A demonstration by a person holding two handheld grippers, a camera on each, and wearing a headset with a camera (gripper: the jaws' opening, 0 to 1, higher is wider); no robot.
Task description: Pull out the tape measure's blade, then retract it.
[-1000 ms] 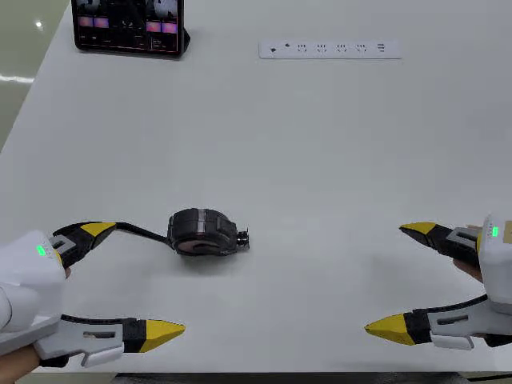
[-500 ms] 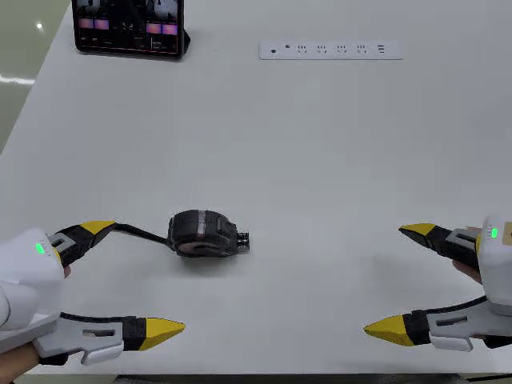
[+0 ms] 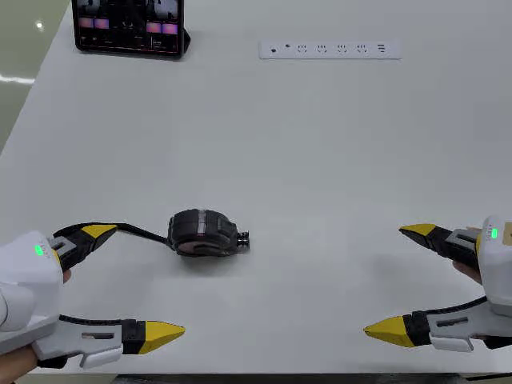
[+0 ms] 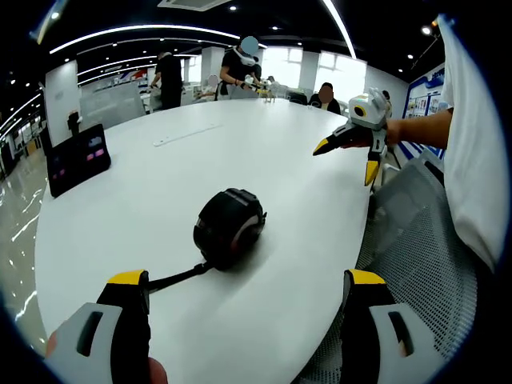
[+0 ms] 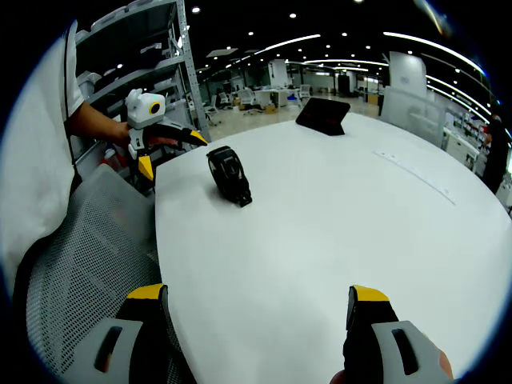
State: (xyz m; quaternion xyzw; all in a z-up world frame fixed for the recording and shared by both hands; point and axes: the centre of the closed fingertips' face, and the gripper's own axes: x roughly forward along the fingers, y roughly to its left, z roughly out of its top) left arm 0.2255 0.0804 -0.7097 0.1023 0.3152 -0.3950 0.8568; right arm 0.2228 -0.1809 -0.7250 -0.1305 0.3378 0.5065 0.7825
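Hand-held grippers: two. The left hand-held gripper (image 3: pixel 136 280) sits at the near left of the counter (image 3: pixel 320 160); the right hand-held gripper (image 3: pixel 394 279) sits at the near right. They are well apart.
Left state: jaws spread wide, nothing between them.
Right state: jaws spread wide, holding nothing, over bare counter.
Jaw tips: four, all yellow, on black and grey jaw bodies.
Tape measure: one tape measure (image 3: pixel 202 234), with a dark rounded case, lying on the counter near the left hand-held gripper and far from the right one. Its blade end is a small stub at the case's right side in the head view.
Strap: one black strap (image 3: pixel 140 233) runs from the case to the far jaw tip of the left hand-held gripper. Whether it touches that tip or just lies beside it cannot be told.
Tablet: one tablet (image 3: pixel 128 26), propped up at the far left of the counter and cut off by the top of the head view.
Power strip: one white power strip (image 3: pixel 330 50), at the far side of the counter, with a row of sockets.
Writing: the tablet screen shows pink and purple panels, but their text is too small to read. No brand can be made out on the tape measure case.
Chair: one grey mesh chair (image 4: pixel 416 240), beside the near counter edge.
People: at least three in the left gripper view's background, small and indistinct.
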